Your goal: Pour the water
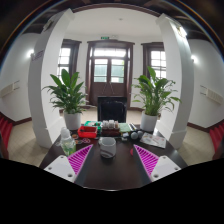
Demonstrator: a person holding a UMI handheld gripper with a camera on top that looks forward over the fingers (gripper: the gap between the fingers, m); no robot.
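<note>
Gripper (107,165) with jaws spread wide and holding nothing above a dark tabletop (108,172). A white cup (107,147) stands just ahead, centred between the jaws; a clear bottle (67,140) stands beyond the left jaw. Two potted plants (68,97) flank the far end.

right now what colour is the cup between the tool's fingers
White, seen in the gripper view: the cup stands on the dark table, between the open tool fingers.

A dark table (110,170) bears a white cup (107,148) and red box (88,131).
</note>
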